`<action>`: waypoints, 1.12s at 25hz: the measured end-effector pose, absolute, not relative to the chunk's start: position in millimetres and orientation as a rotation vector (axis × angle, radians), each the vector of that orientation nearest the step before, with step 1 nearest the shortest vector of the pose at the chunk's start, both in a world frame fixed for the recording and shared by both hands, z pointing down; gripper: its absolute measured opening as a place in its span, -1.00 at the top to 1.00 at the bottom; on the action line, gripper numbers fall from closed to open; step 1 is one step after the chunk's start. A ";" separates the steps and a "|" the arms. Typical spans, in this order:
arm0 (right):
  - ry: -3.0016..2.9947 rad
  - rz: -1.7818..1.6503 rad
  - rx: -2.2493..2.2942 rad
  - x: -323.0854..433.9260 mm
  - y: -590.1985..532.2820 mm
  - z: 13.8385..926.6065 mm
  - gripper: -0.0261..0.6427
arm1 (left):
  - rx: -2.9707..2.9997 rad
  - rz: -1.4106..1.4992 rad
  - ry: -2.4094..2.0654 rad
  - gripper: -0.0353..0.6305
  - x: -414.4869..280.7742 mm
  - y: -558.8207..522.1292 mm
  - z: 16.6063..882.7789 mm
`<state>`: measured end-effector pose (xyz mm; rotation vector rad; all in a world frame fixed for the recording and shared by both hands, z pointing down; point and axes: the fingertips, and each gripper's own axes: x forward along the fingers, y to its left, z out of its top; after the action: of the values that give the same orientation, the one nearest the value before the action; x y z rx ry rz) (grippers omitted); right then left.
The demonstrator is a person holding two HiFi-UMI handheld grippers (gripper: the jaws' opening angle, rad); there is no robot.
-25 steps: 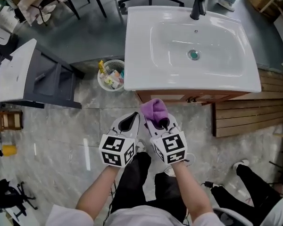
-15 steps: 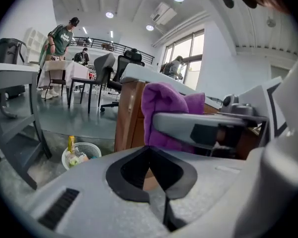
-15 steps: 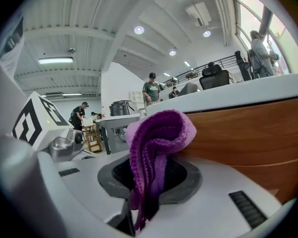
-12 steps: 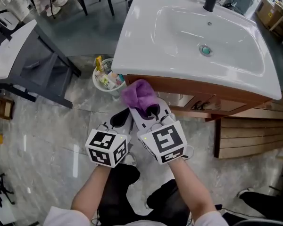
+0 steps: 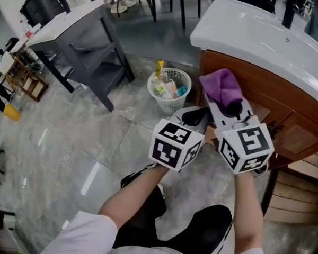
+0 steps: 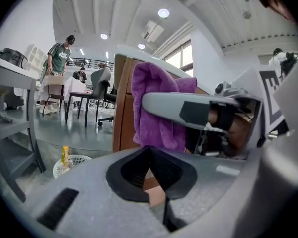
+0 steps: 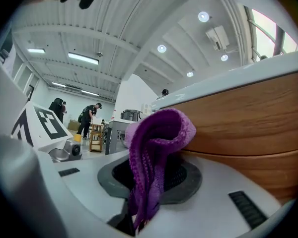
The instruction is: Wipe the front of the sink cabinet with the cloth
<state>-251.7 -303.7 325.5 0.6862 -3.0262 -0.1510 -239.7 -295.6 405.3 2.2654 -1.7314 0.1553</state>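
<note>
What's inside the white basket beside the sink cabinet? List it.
The basket holds a yellow bottle standing up and colourful packets; whatever lies beneath them is covered.

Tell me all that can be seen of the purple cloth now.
The purple cloth looks soft and knitted. It is bunched into a folded wad, pinched in the shut jaws of the right gripper, its rounded end sticking out beyond them. It is close before the wooden cabinet front; whether it touches the wood is unclear.
</note>
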 end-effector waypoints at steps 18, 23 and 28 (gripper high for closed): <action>-3.020 -0.303 0.796 -158.0 -319.3 316.0 0.67 | 2.381 0.154 -1.767 0.88 -164.9 -296.0 403.9; -3.016 -0.259 0.865 -124.6 -328.3 314.9 0.67 | 2.411 0.153 -1.722 0.88 -144.9 -297.0 408.5; -2.994 -0.223 0.933 -95.7 -343.3 319.8 0.67 | 2.440 0.148 -1.693 0.88 -134.0 -304.5 409.3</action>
<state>-95.7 -343.3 319.8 0.9334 -2.9939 -0.2228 -134.0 -304.5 409.3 2.4402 -1.6931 0.1484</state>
